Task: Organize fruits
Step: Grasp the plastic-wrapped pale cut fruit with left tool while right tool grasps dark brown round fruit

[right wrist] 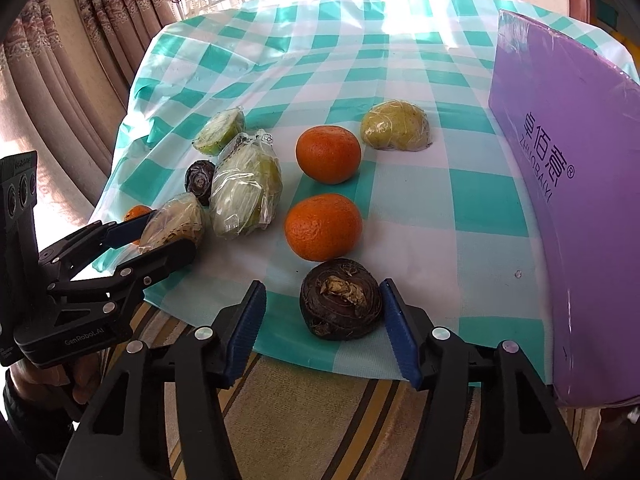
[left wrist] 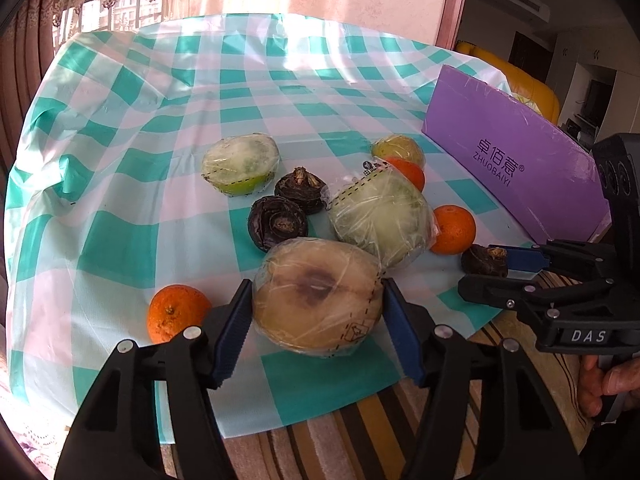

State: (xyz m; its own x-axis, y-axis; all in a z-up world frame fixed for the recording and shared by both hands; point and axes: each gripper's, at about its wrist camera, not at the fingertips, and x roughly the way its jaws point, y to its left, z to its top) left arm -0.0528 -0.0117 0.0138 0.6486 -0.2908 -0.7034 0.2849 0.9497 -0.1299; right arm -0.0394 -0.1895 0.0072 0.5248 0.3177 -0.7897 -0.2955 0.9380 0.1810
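Between left gripper (left wrist: 318,312) fingers (left wrist: 232,332): wrapped brown fruit half (left wrist: 318,294), both pads seemingly touching the film. Right gripper (right wrist: 322,312): dark water chestnut (right wrist: 340,298) inside, right pad touching, left pad apart, no grip. Crowded close behind: oranges (right wrist: 323,227), wrapped green halves (left wrist: 382,220), more chestnuts on checked desk (left wrist: 240,80). Purple box (left wrist: 516,152) at right. Both aimed steeply downward.

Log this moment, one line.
left gripper: shut on wrapped half | right gripper: open around chestnut | chestnut: on cloth
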